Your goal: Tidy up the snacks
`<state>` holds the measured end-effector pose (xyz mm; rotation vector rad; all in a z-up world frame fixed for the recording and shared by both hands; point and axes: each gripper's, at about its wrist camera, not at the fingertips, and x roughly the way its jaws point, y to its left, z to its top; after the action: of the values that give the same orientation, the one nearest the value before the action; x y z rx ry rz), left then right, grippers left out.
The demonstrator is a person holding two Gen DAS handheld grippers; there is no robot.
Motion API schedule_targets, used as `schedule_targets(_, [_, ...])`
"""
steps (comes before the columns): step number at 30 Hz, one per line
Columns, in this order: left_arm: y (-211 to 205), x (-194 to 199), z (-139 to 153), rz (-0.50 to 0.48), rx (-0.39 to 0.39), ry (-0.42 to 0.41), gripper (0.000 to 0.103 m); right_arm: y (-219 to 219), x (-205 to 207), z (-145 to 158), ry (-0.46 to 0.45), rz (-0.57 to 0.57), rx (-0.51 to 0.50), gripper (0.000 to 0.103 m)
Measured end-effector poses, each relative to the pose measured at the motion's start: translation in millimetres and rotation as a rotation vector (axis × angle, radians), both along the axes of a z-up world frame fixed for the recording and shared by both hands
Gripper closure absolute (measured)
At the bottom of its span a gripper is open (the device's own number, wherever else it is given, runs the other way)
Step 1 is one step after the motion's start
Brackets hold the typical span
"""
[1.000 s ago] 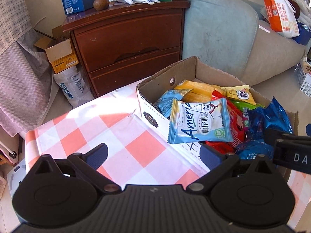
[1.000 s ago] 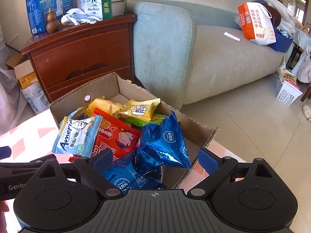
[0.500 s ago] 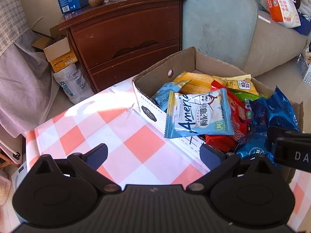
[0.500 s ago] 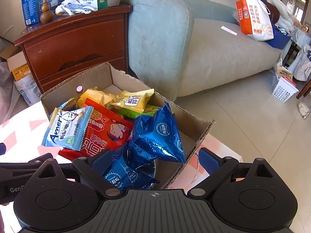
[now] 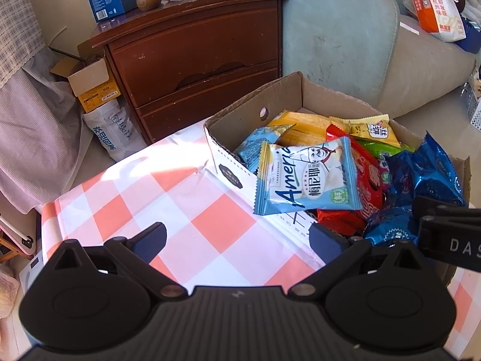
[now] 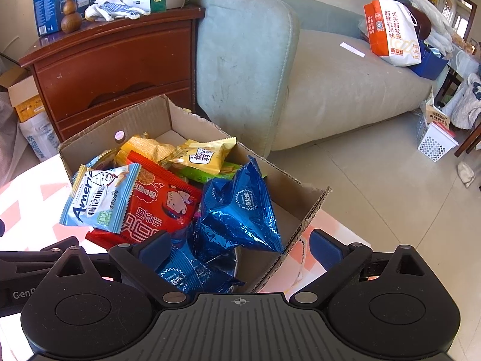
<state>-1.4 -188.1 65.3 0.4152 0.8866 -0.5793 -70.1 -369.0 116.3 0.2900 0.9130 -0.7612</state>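
Both grippers — left gripper (image 5: 237,237) and right gripper (image 6: 240,248) — stand wide, holding nothing; in the cardboard box (image 6: 144,120), a light-blue packet (image 5: 306,177) reads "Ameri".

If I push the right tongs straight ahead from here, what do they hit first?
Most likely the shiny blue snack bag that stands up at the near end of the cardboard box; it sits right between the open right tongs. Depth is hard to judge through the fisheye.
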Motion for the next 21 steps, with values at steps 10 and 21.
schedule_targets(10, [4,2,6,0.031,-0.019,-0.015,0.002,6,3,0,0.009,0.018,-0.026,0.003])
schedule_targets(21, [3,1,7,0.035,-0.008,-0.03,0.002,12,4,1,0.018,0.03,-0.051,0.003])
